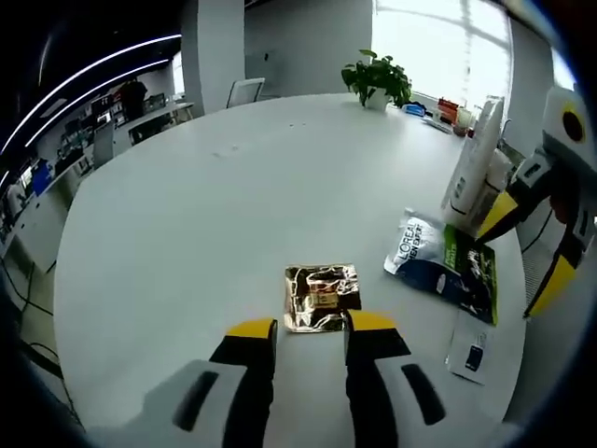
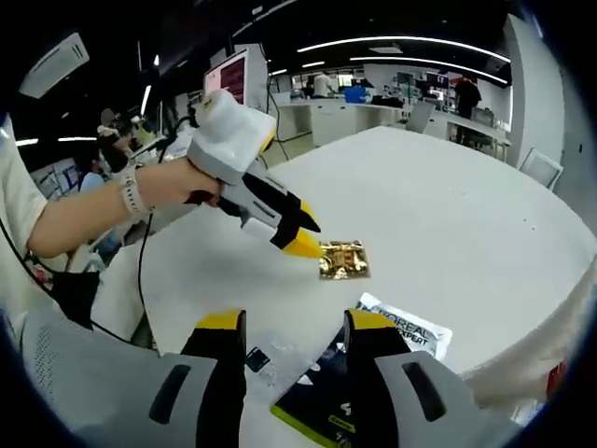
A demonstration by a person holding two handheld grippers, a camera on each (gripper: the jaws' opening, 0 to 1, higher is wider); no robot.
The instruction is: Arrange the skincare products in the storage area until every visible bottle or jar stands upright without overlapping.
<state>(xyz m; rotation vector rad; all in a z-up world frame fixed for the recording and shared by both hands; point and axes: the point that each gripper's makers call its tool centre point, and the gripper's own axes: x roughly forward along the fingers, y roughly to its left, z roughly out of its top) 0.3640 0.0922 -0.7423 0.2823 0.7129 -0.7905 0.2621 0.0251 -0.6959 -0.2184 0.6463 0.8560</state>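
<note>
A: Where does the left hand-held gripper [image 1: 312, 327] sit?

B: Low over the white bench [image 1: 233, 187]; its yellow-tipped jaws stand apart with nothing between them, and the gold foil sachet [image 1: 322, 297] lies flat on the bench just beyond the tips; I cannot tell whether the tips touch it.

A: And in the right gripper view?

B: The same left hand-held gripper [image 2: 300, 238] comes in from the left, held by a hand [image 2: 173, 187] with a wristband; its tips point down at the gold foil sachet [image 2: 342, 259].

A: The right hand-held gripper [image 2: 289, 322]?

B: Its jaws are spread as well, gripping nothing; below and between them lies the L'Oreal sachet [image 2: 396, 331], flat on the bench [image 2: 448, 215], silver at one end and dark with a green edge at the other; a small white card [image 2: 254, 359] with a dark mark lies just beside the left jaw.

A: What else does the left gripper view give?

B: The L'Oreal sachet [image 1: 443, 264] lies right of the gold one, well apart from it; a white tube [image 1: 474, 168] stands upright just behind it; the right hand-held gripper [image 1: 518, 252] enters from the right edge, one yellow tip near the tube's base and the other lower, near the sachet's far end; the small white card [image 1: 471, 345] lies near the bench edge; a potted plant [image 1: 376, 79] stands at the far side of the bench.
</note>
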